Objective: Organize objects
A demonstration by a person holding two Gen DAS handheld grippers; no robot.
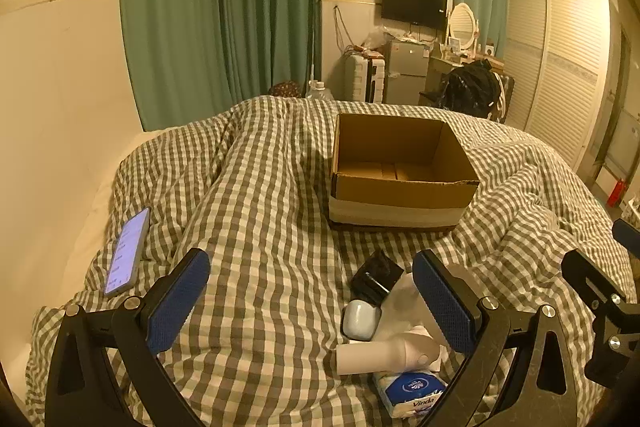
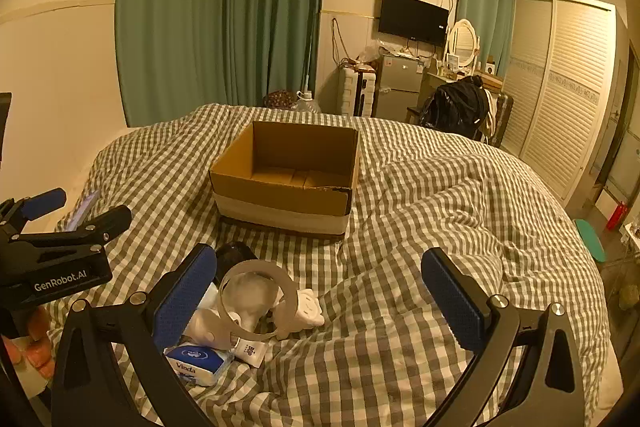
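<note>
An open, empty cardboard box (image 1: 400,163) (image 2: 288,175) stands on the checked duvet. In front of it lies a small pile: a black pouch (image 1: 376,277), a white earbud case (image 1: 360,319), a white tube (image 1: 384,353), a blue Vinda tissue pack (image 1: 412,393) (image 2: 200,363), a roll of clear tape (image 2: 260,301) and a white plug adapter (image 2: 308,313). My left gripper (image 1: 316,303) hovers open over the duvet, its right finger above the pile. My right gripper (image 2: 320,299) is open too, its left finger beside the tape roll. Neither holds anything.
A lit phone (image 1: 128,251) lies on the duvet's left side near the wall. Beyond the bed stand green curtains (image 1: 224,7), a small fridge (image 1: 406,71), a chair with a black bag (image 1: 470,87) and a louvred wardrobe (image 2: 560,87).
</note>
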